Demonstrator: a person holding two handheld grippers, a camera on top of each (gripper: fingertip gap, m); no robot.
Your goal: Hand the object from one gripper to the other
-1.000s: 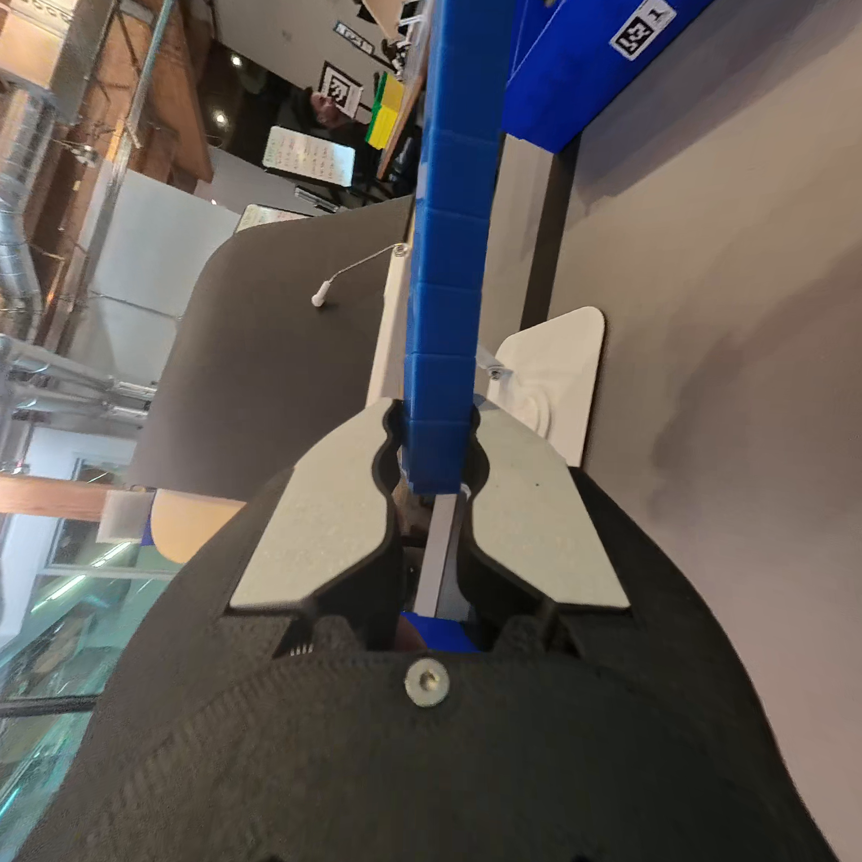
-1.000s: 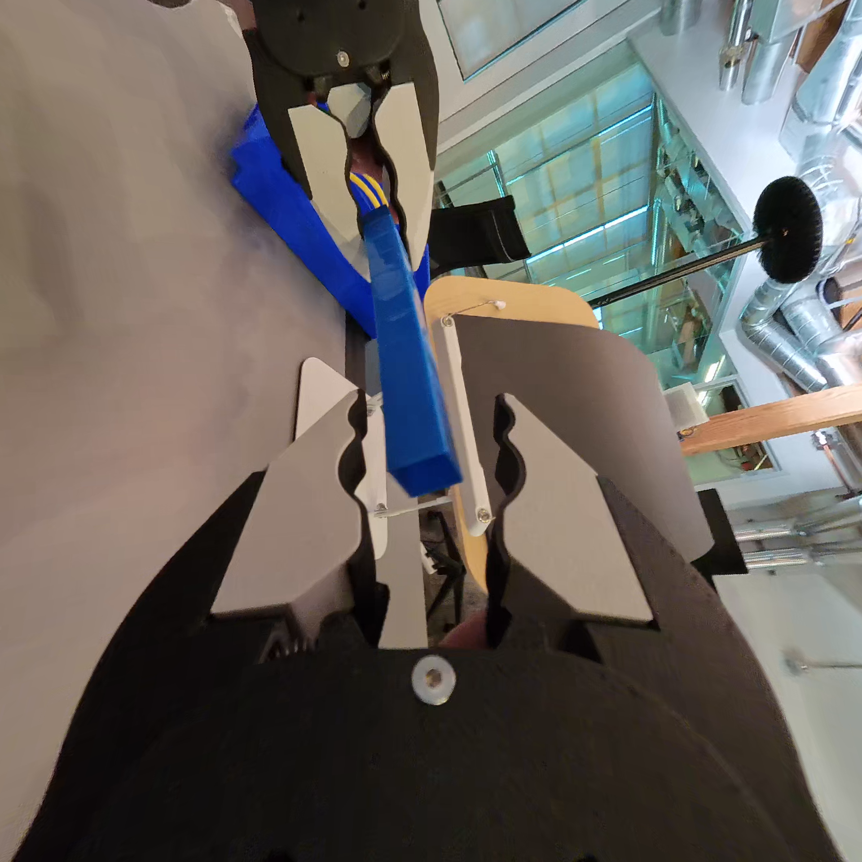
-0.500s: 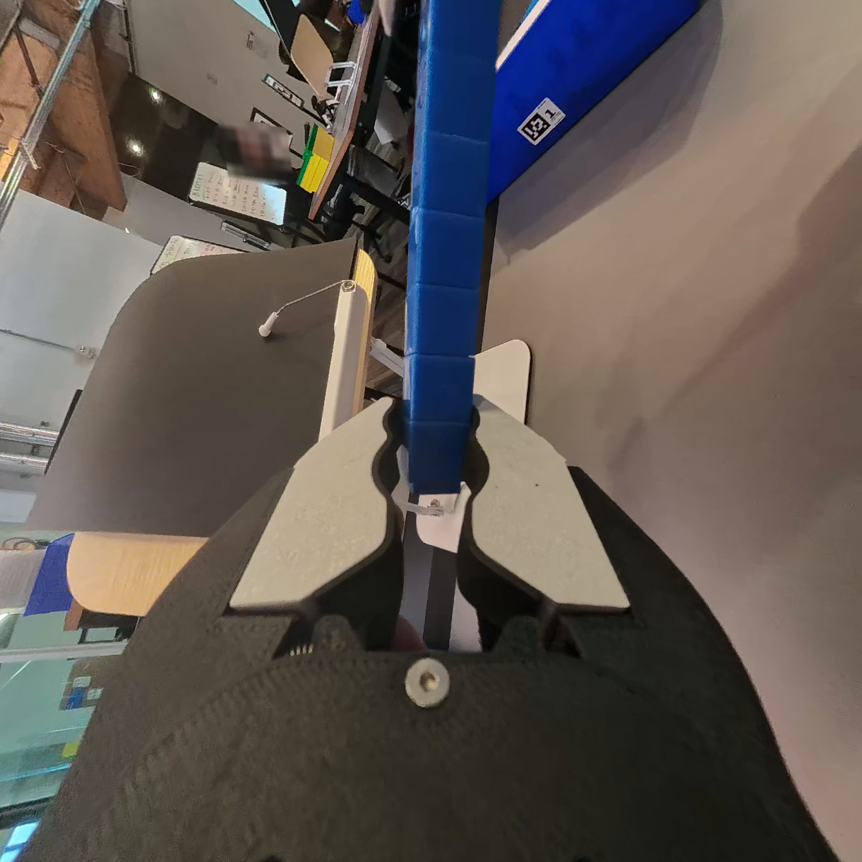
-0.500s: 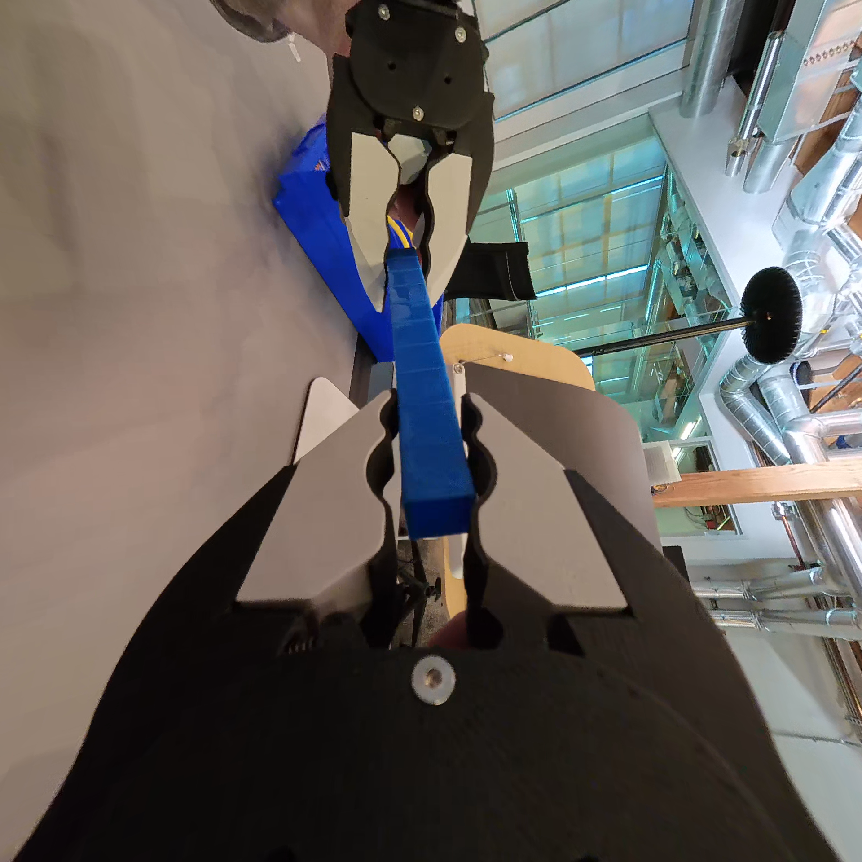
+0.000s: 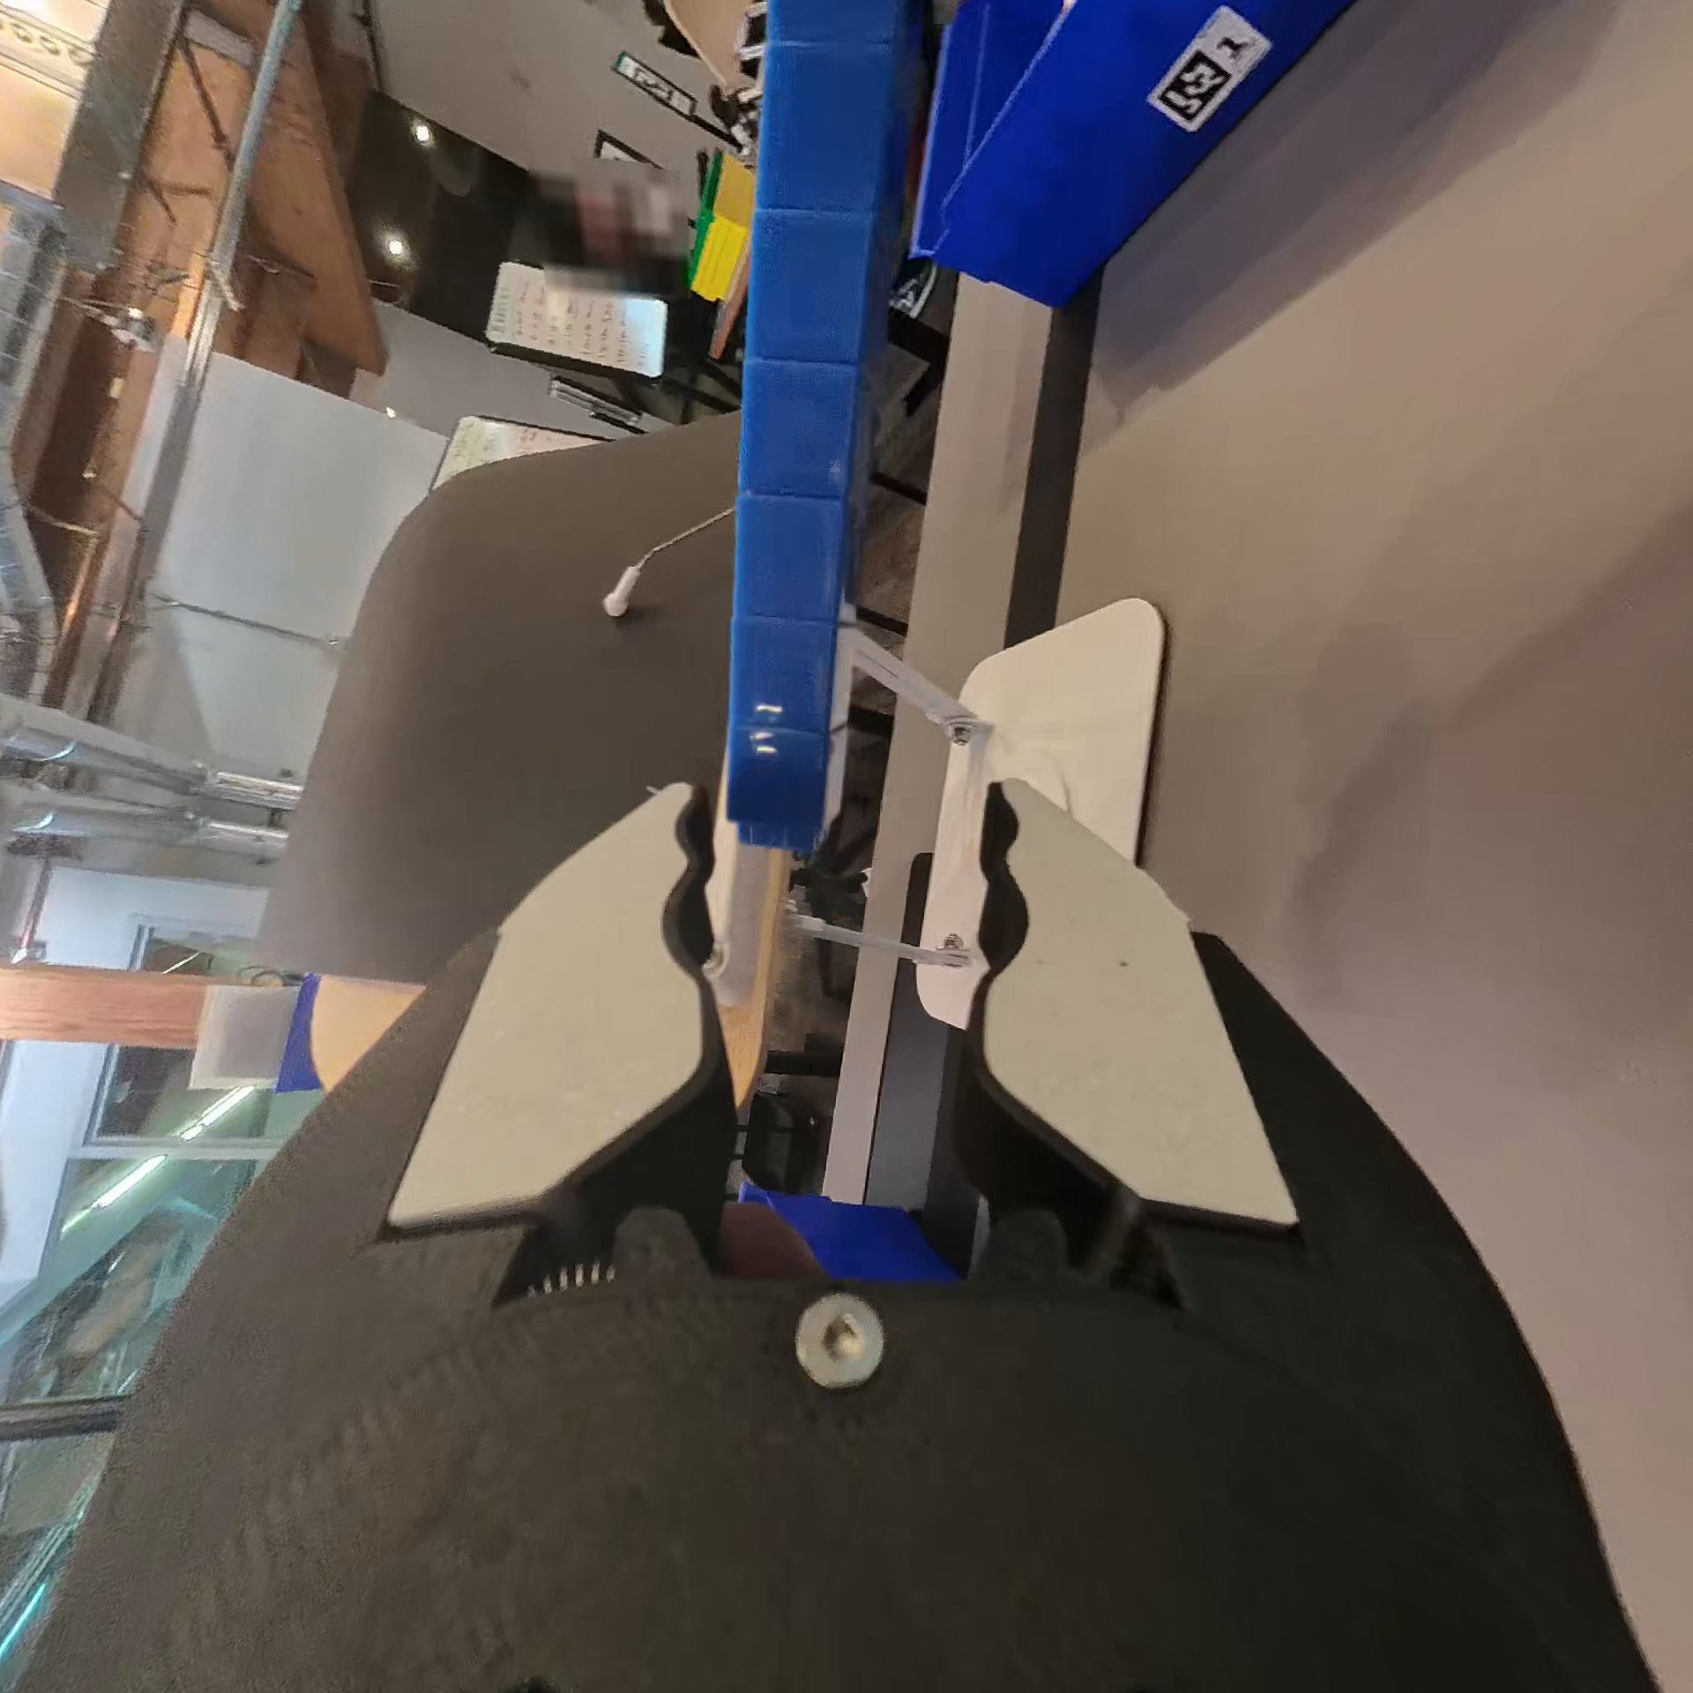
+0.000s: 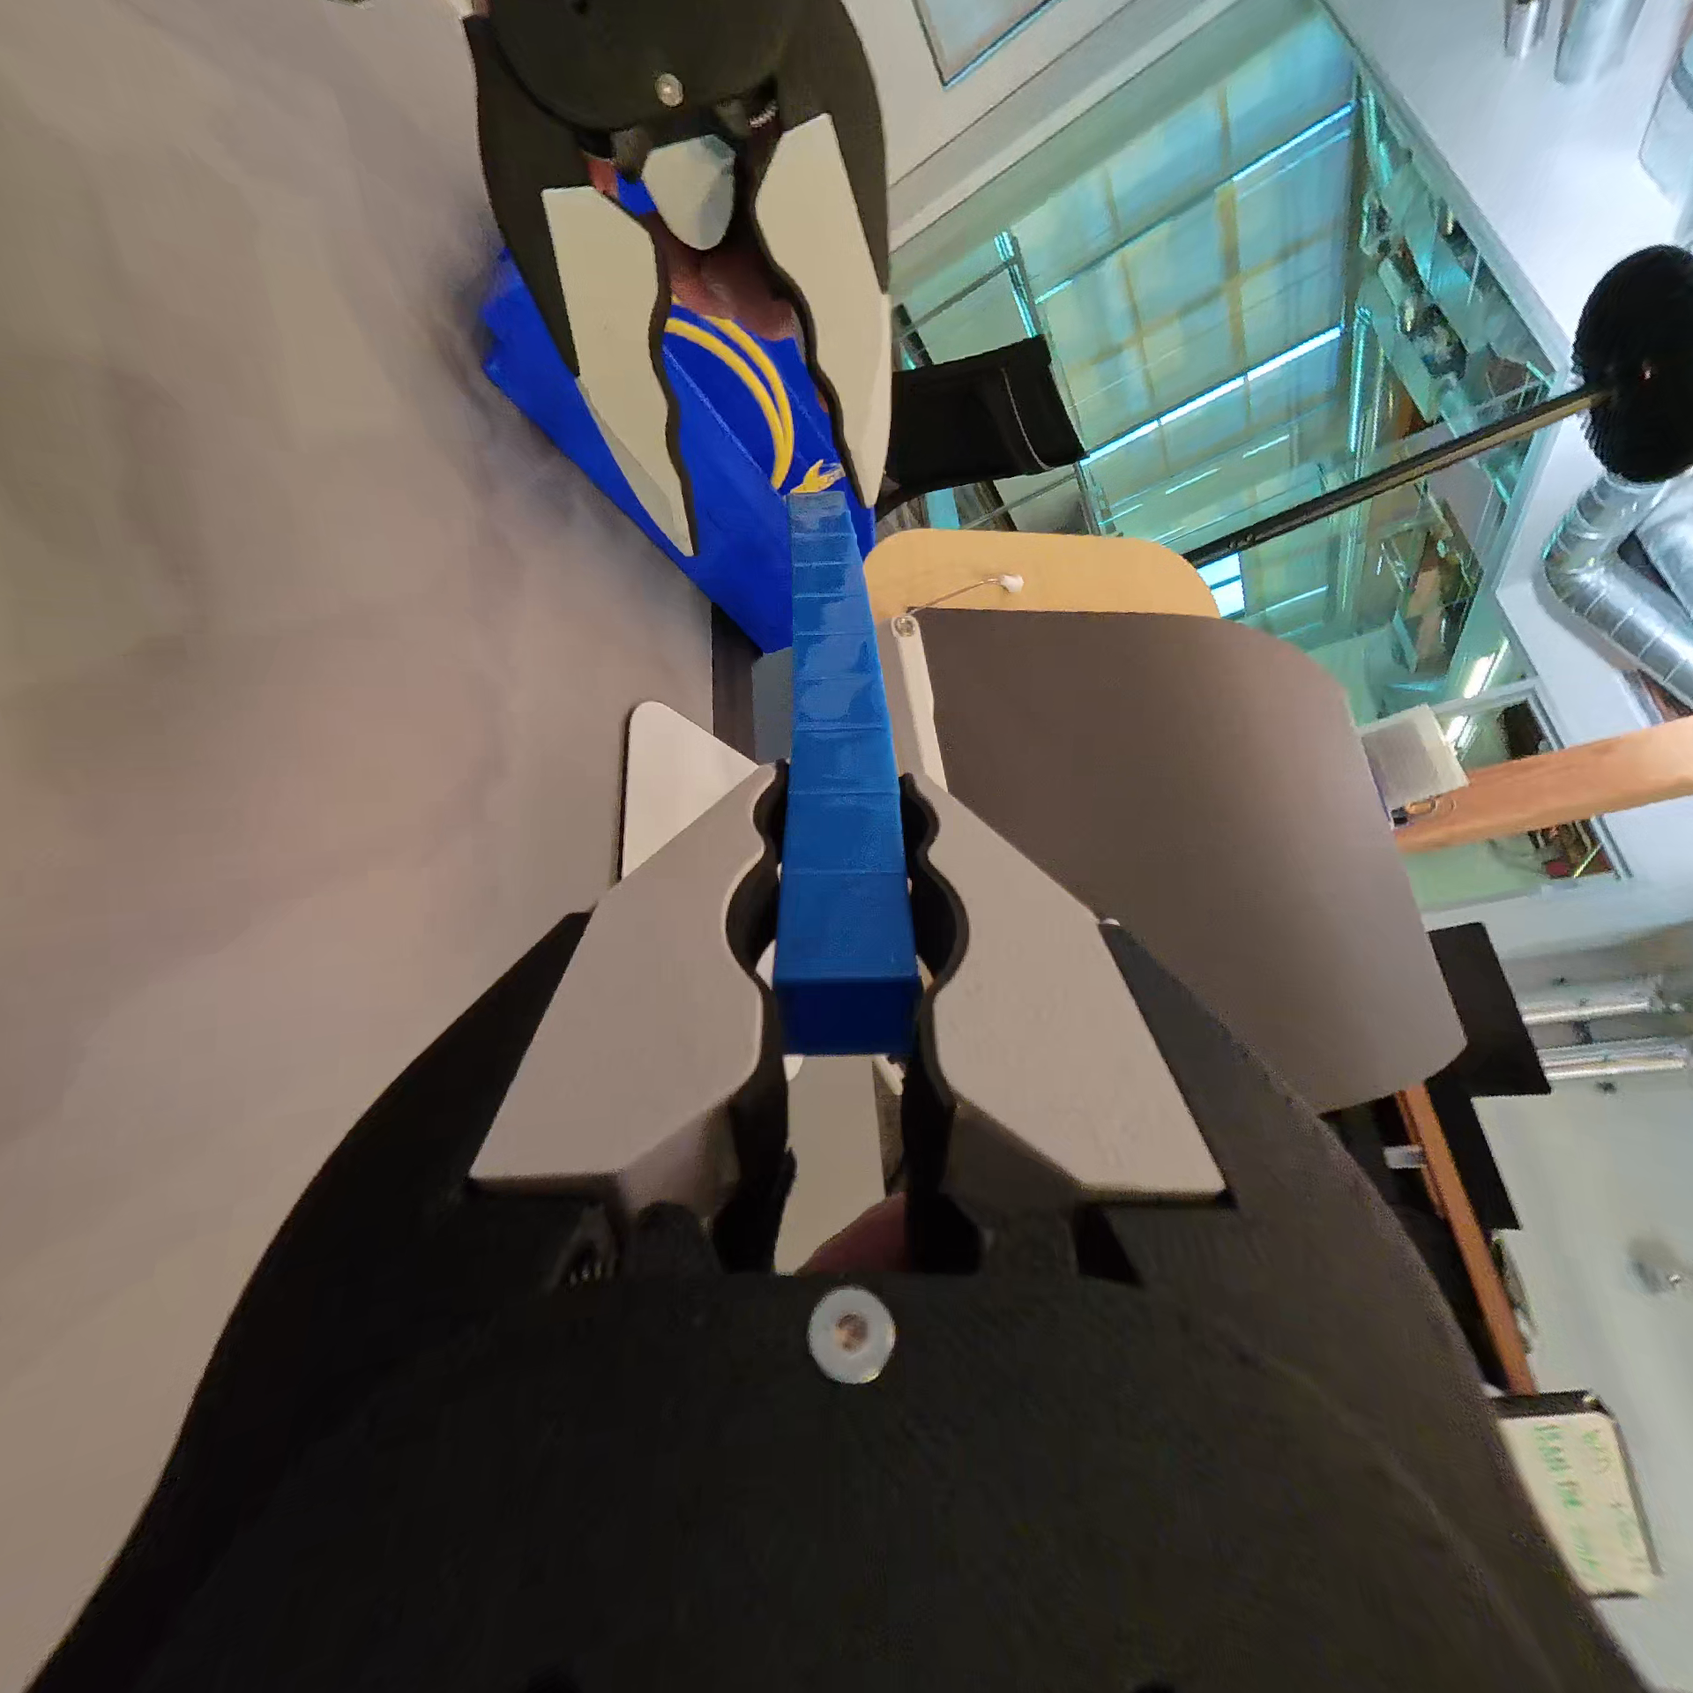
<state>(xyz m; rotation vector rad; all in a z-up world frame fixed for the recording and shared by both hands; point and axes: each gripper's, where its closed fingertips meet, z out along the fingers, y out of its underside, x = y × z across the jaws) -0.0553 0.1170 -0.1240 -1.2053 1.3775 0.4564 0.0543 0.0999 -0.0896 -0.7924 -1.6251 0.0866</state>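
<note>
Since half a second ago your left hand-held gripper (image 5: pixel 847 829) has spread its jaws and let go of the blue segmented bar (image 6: pixel 843 824), which your right hand-held gripper (image 6: pixel 843 902) now clamps at one end. The bar hangs in the air beside the grey tabletop (image 6: pixel 275 641). Draw the left straight back along the bar, jaws wide, keeping the right steady. Its long axis runs from one gripper to the other, free end (image 5: pixel 779 806) pointing at the left's open jaws.

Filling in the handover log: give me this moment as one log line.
stage: handover done | blue segmented bar: clamped in right gripper | left gripper: open, clear of bar | bar: off the table
</note>
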